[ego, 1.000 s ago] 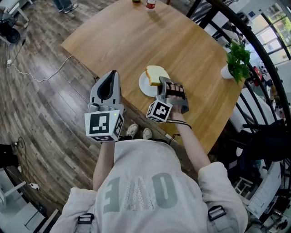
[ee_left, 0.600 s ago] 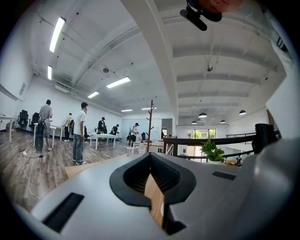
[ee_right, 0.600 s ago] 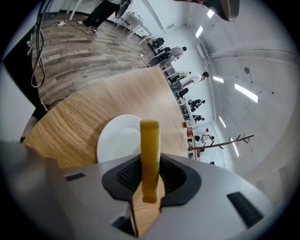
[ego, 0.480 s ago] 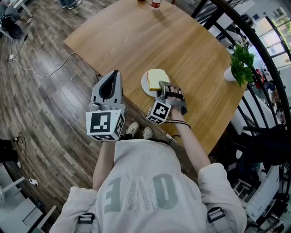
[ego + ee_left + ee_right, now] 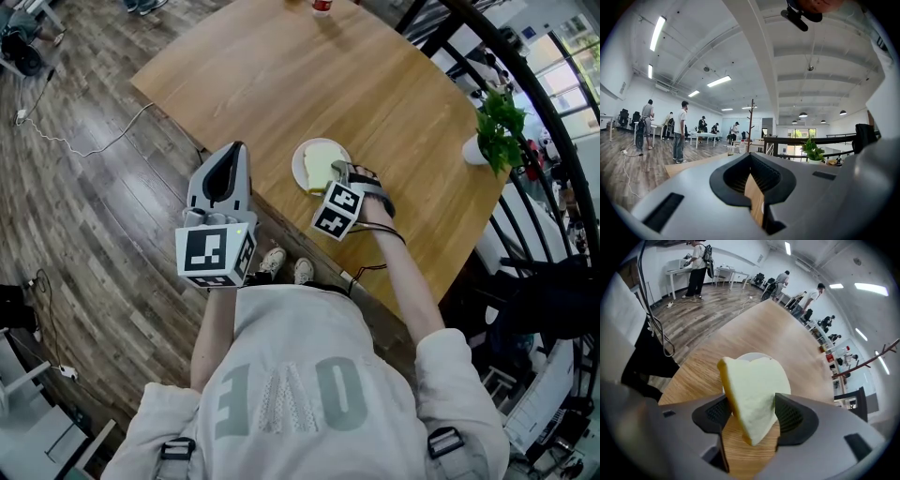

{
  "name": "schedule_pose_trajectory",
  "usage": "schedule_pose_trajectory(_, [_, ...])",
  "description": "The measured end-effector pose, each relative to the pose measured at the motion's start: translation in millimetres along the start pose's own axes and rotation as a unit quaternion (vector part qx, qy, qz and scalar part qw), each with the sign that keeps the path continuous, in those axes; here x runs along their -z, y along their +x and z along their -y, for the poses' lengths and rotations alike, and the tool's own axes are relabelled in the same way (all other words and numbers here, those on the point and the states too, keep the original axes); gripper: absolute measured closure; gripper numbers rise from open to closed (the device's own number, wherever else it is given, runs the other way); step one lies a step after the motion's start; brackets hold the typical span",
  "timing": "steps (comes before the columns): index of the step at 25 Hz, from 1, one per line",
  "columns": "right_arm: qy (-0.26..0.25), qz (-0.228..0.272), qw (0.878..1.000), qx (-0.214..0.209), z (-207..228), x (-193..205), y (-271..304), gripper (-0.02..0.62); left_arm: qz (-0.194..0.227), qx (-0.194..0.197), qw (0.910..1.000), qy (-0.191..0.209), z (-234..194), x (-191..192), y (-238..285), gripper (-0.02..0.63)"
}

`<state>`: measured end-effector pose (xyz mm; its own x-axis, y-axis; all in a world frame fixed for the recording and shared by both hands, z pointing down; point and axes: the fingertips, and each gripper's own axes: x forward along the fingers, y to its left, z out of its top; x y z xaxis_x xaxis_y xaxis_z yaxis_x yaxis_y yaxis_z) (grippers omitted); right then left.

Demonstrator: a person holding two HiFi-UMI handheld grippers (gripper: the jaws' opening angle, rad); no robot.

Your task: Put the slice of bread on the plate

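Right gripper (image 5: 752,414) jaws just opened, slack around tilted bread (image 5: 754,390) over plate (image 5: 298,169), centre frame by table (image 5: 281,75) near edge, left gripper (image 5: 231,155) clenched empty off-edge left, tabletop open toward the top

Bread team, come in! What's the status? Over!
Left gripper shut, empty. Right gripper jaws just opening, slice of bread leaning between them. White plate just beyond it, nothing blocking.

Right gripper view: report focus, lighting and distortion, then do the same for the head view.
Right gripper view: slice of bread evenly lit and fairly sharp, no glare; the table edge bows from the fisheye lens, and the corners are black. Head view: strong barrel distortion curves the railing; plate small but clear; windows bright at upper right.
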<state>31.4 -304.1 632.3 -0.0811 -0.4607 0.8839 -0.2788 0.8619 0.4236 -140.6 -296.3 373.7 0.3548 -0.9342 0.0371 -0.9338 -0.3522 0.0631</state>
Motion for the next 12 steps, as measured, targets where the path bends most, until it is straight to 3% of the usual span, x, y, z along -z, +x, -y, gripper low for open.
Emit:
schedule_pose_trajectory(6, [-0.037, -0.011, 0.998, -0.055, 7, 6, 0, 0.302, 0.001, -0.001, 1.0000, -0.006, -1, 2, -1, 0.600])
schedule_pose_trajectory(12, [-0.025, -0.017, 0.995, -0.095, 4, 11, -4, 0.273, 0.006, -0.007, 0.9999, -0.008, -5, -1, -2, 0.600])
